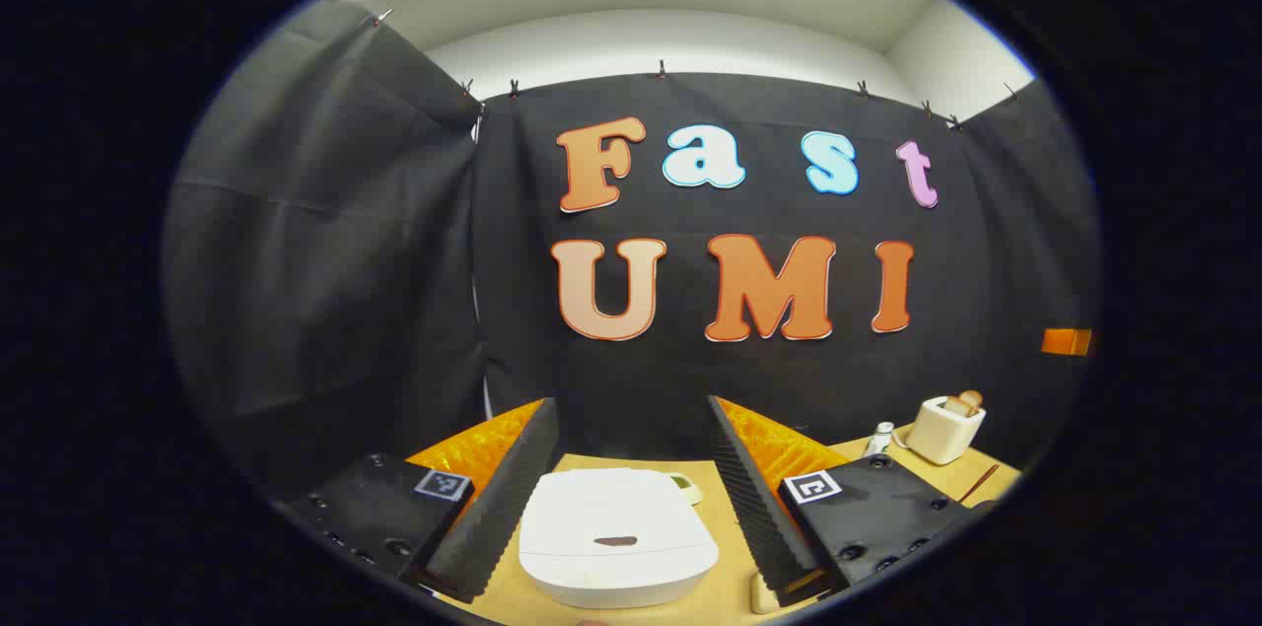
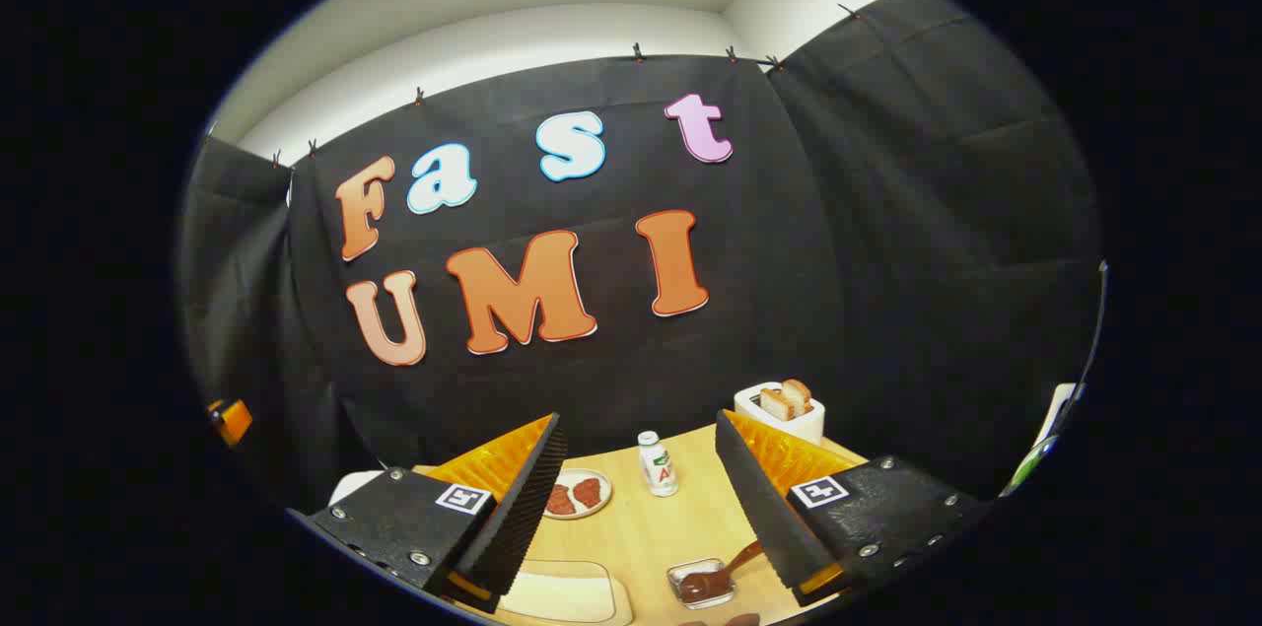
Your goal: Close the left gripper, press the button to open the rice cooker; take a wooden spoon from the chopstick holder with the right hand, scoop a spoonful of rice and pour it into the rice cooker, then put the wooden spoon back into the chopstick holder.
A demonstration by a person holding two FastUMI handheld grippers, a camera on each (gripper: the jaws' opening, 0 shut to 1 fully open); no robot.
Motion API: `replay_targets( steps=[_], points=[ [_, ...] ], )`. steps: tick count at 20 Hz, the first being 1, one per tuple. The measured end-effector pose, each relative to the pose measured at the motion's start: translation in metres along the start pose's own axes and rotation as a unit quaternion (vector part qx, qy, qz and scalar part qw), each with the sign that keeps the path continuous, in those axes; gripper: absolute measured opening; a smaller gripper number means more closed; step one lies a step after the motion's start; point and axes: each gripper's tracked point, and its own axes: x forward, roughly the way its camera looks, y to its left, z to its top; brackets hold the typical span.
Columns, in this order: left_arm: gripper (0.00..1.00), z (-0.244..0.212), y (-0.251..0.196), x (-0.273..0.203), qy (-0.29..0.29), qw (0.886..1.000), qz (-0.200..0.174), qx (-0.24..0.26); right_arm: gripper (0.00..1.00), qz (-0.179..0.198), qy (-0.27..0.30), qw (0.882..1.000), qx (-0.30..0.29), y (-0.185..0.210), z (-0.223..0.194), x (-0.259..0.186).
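black cloth walls a pale wooden table [image 1: 631, 468] where the closed white rice cooker [image 1: 616, 547] lies dead ahead between the spread fingers of the left gripper [image 1: 631, 493] — nearer than the right gripper [image 2: 641, 498], likewise agape and empty. judging by this, the left must shut before pressing; open tabletop surrounds the cooker.

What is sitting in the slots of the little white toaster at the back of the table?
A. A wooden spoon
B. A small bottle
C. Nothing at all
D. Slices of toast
D: in the right gripper view, browned slices of toast stick up out of the white toaster, while the small bottle stands apart on the table.
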Motion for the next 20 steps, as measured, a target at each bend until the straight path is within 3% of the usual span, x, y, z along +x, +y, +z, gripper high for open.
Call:
replay_targets(
  steps=[1,12,20],
  points=[
    [1.0,0.006,-0.006,0.0,-0.009,1.0,-0.004,0.005,0.95,0.0,0.001,1.0,-0.003,0.001,0.002,-0.002],
    [1.0,-0.006,-0.014,0.001,0.03,0.997,-0.017,-0.065,0.95,-0.005,-0.001,1.0,-0.029,-0.014,0.005,-0.003],
    [0.99,-0.009,-0.001,0.009,0.041,0.997,0.01,-0.07,0.95,-0.002,-0.005,0.998,-0.056,-0.012,0.006,0.008]
  ],
)
